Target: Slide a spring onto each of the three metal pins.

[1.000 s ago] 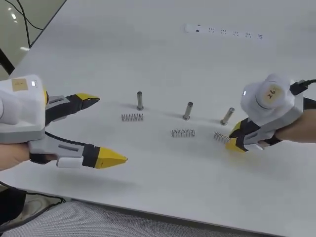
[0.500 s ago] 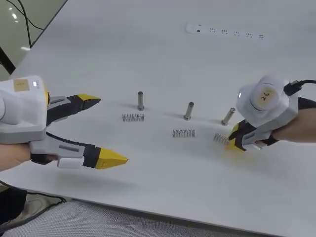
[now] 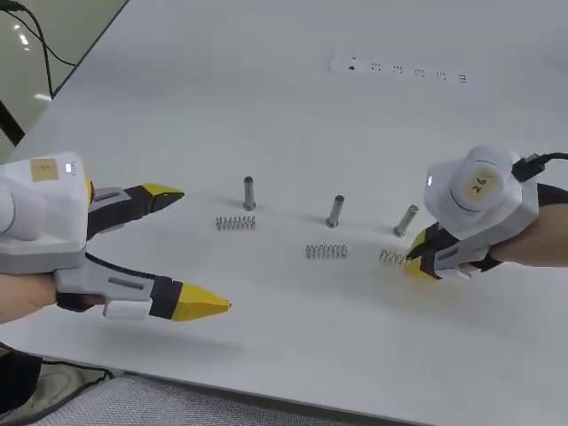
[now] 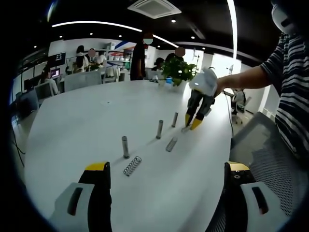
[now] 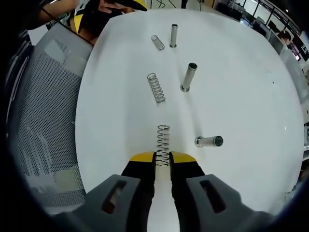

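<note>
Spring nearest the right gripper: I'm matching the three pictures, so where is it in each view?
Head view: spring right of centre, at the right gripper's yellow tips.
Left gripper view: spring middle right, far off, under the right gripper.
Right gripper view: spring low centre, near end between the jaws.
Shared landmark: the pin just beside it.

Each hand holds a tool with a white plastic body, black and grey jaws, and pointed yellow tips. The left gripper point(image 3: 204, 248) has a small square tan label point(image 3: 43, 168) on its white body. The right gripper point(image 3: 417, 264) has a round tan sticker point(image 3: 480, 185) with dark marks too small to read. A black cable point(image 3: 543, 158) leaves the right gripper's rear. Behind the right gripper, the sleeve point(image 4: 286, 67) is striped black and white.
</note>
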